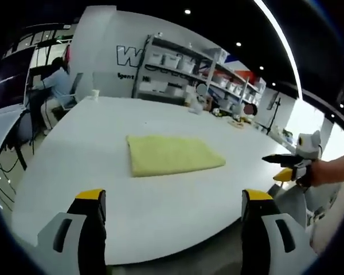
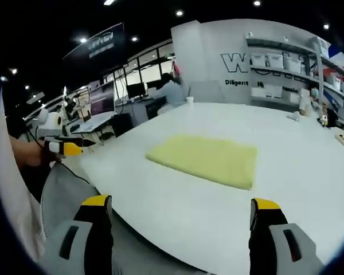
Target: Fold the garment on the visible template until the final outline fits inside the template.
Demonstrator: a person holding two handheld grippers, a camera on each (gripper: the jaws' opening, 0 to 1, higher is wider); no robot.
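A folded yellow garment [image 1: 173,154] is lying flat near the middle of a white table [image 1: 92,172], well apart from both grippers, which are hovering off the table's near edge. The left gripper [image 1: 175,206] is pointing at it with jaws spread wide and empty; the right gripper [image 2: 180,215] is doing likewise, jaws spread and holding nothing. The cloth is sitting straight ahead of each pair of jaws, its long axis running across both views. Neither gripper looks clearly nearer. No template outline is discernible on the table. Storage shelves [image 1: 183,69] are lining the far wall.
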